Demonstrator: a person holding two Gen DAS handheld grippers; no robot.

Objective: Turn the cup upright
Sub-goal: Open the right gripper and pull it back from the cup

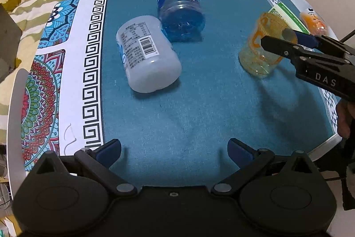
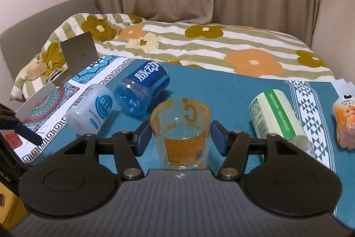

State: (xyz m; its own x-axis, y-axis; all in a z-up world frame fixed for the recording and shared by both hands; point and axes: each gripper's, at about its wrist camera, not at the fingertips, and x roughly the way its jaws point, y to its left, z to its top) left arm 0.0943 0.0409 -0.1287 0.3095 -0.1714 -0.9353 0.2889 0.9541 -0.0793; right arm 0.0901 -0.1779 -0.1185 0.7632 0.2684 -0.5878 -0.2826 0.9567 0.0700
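Observation:
A clear cup with orange print (image 2: pixel 182 132) stands upright on the teal tablecloth, open end up. It also shows in the left wrist view (image 1: pixel 264 46) at the right. My right gripper (image 2: pixel 180 137) is open, its blue pads either side of the cup with small gaps. My left gripper (image 1: pixel 175 150) is open and empty, low over the cloth near the front edge. A white cup (image 1: pixel 146 54) and a blue cup (image 1: pixel 179 10) lie on their sides at the middle left.
A white-and-green cup (image 2: pixel 277 117) and an orange-pink cup (image 2: pixel 346 123) lie on their sides at the right. The table's patterned border (image 1: pixel 88 68) runs along the left. A flowered bedspread (image 2: pixel 199 41) lies behind the table.

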